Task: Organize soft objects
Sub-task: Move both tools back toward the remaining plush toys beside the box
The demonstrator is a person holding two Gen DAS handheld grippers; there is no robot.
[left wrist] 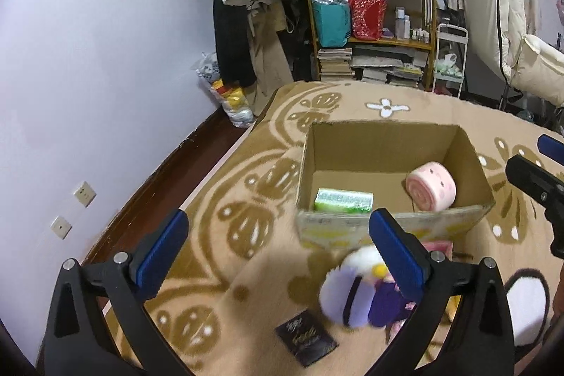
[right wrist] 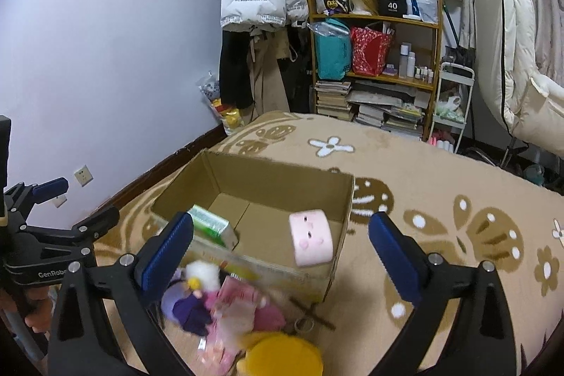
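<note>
Bedroom blanket (left wrist: 246, 164) carries cardboard box (left wrist: 373, 143); pink roll plush (left wrist: 430, 187) lies inside. Left tongs (left wrist: 278, 249) and right tongs (right wrist: 282, 252) gape wide, empty. Doll (right wrist: 197, 295) outside, blurred; mis-grasp risked.

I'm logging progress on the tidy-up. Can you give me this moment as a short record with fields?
surface: patterned blanket
box: open cardboard box
in box: pink roll plush, green pack
outside box: purple and white doll, pink packet, yellow round item, dark card
left tool: open, empty
right tool: open, empty
</note>
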